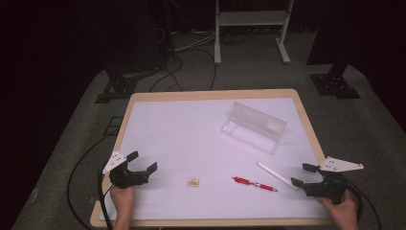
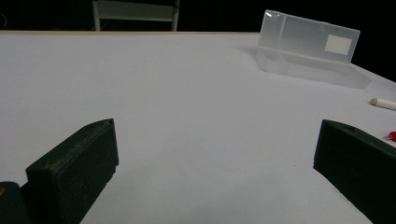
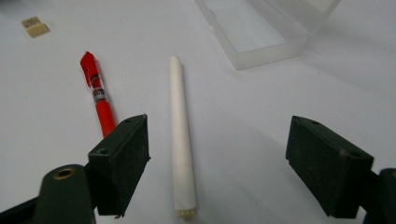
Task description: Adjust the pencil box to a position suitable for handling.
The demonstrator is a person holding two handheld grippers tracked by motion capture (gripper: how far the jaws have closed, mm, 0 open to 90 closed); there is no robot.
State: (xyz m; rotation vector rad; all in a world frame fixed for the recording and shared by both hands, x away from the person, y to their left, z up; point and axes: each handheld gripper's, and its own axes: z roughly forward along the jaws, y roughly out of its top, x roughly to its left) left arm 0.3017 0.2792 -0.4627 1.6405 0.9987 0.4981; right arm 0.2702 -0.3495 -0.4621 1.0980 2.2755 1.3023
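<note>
Your right claw [image 1: 300,174] at surface's 4 o'clock corner: jaws wide apart, gripping nothing. White stick [image 3: 181,140] lies flat on surface [image 1: 191,139] between those jaws, nearer left one, touching neither. Red pen [image 3: 99,95] just beside stick, toward 9 o'clock. Small tan tag [image 1: 193,182] near 6 o'clock edge. Clear open case [image 1: 253,128] toward 2 o'clock, lid upright. Your left claw [image 1: 142,161] at 8 o'clock: jaws wide, empty, bare surface between.
</note>
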